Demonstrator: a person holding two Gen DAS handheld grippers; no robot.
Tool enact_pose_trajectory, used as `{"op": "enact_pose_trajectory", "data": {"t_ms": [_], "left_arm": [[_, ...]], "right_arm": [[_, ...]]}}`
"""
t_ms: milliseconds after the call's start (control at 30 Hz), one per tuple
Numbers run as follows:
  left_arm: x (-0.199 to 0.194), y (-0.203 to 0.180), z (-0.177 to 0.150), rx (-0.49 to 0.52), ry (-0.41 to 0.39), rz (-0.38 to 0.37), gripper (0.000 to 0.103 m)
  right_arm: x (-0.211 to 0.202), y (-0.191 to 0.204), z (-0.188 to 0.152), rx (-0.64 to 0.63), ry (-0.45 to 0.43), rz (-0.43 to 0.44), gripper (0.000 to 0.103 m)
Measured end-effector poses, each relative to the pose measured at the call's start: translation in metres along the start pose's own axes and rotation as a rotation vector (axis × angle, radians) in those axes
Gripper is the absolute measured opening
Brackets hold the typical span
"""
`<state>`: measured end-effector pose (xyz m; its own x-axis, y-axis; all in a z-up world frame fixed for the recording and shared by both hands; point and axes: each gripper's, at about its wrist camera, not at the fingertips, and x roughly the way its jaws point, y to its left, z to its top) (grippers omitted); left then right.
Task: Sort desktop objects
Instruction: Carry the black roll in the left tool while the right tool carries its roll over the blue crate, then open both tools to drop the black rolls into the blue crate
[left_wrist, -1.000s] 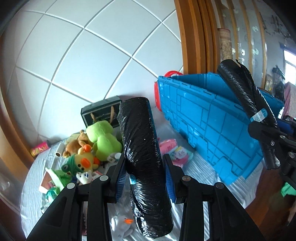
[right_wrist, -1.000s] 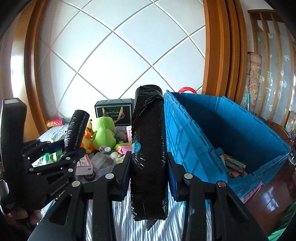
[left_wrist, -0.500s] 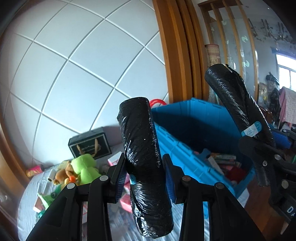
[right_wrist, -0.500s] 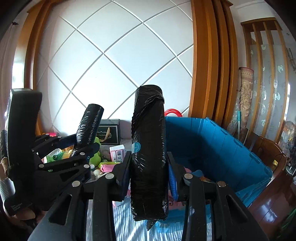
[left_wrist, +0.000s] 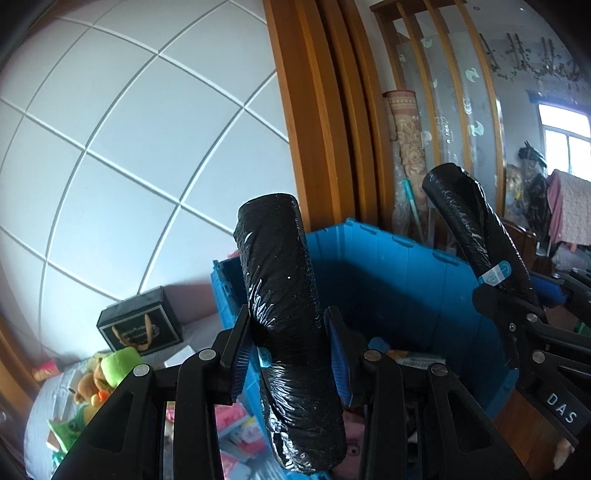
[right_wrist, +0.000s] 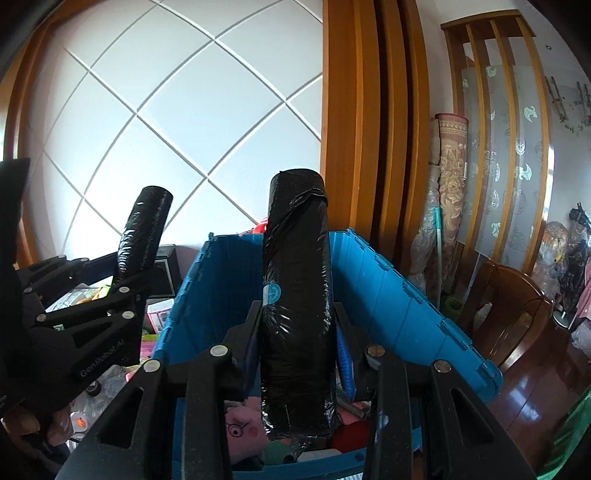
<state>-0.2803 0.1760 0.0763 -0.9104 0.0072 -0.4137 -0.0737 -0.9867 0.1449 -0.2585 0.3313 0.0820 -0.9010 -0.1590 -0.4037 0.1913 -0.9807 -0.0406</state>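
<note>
Biggest thing I see: blue crate (right_wrist: 399, 295), open top, standing at the right side of the bed (left_wrist: 44, 406), which has a white ribbed cover. Inside it, in the right wrist view, a pink plush (right_wrist: 243, 428) and some boxes on the bottom; the rest is too cluttered to tell.

Left claw (left_wrist: 288, 347) is clenched on a black bag roll (left_wrist: 288, 314), roll upright, top tilted slightly left, held above the crate's near-left corner.

Right claw (right_wrist: 297, 339) is clenched on a second black bag roll (right_wrist: 295, 295) with a small blue sticker, upright, held over the crate's open top. In the left wrist view this roll shows at far right (left_wrist: 476, 229), leaning left.

The two rolls are apart, not touching.

Left of the crate, toward the head of the bed: a black gift box (left_wrist: 140, 325) against the white tiled wall (left_wrist: 129, 147). Nearer, along the bed's left side: green plush (left_wrist: 118, 365), brown plush (left_wrist: 88, 384), pink packets (left_wrist: 236, 432) just beside the crate wall.

A fingertip (right_wrist: 22, 424) of the person shows under the left claw's handle in the right wrist view.
</note>
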Motion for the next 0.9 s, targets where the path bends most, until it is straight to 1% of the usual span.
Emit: {"op": "enact_pose_trajectory", "data": {"t_ms": [167,267,433,567,700,767,800,867,900], "left_arm": [[0.031,-0.016,0.009,0.01,0.033,0.001,0.037],[0.04,-0.026,0.008,0.025,0.05,-0.007,0.037],[0.045,-0.037,0.005,0.04,0.06,-0.013,0.037],[0.047,-0.042,0.005,0.047,0.065,-0.017,0.037],[0.045,-0.045,0.007,0.055,0.052,0.0,0.038],[0.044,-0.046,0.009,0.059,0.046,0.01,0.041],[0.043,-0.047,0.009,0.061,0.043,0.015,0.044],[0.041,-0.048,0.01,0.065,0.036,0.024,0.071],[0.041,-0.048,0.011,0.067,0.033,0.029,0.074]], "right_arm": [[0.034,-0.031,0.003,0.013,0.052,-0.037,0.034],[0.048,-0.047,0.0,0.035,0.078,-0.053,0.034],[0.059,-0.067,-0.009,0.069,0.101,-0.073,0.034],[0.065,-0.074,-0.015,0.072,0.12,-0.08,0.034],[0.07,-0.081,-0.017,0.084,0.133,-0.08,0.034],[0.073,-0.084,-0.016,0.09,0.138,-0.08,0.034],[0.075,-0.086,-0.016,0.095,0.143,-0.078,0.034],[0.08,-0.089,-0.013,0.1,0.16,-0.065,0.035],[0.081,-0.09,-0.011,0.1,0.161,-0.06,0.038]]}}
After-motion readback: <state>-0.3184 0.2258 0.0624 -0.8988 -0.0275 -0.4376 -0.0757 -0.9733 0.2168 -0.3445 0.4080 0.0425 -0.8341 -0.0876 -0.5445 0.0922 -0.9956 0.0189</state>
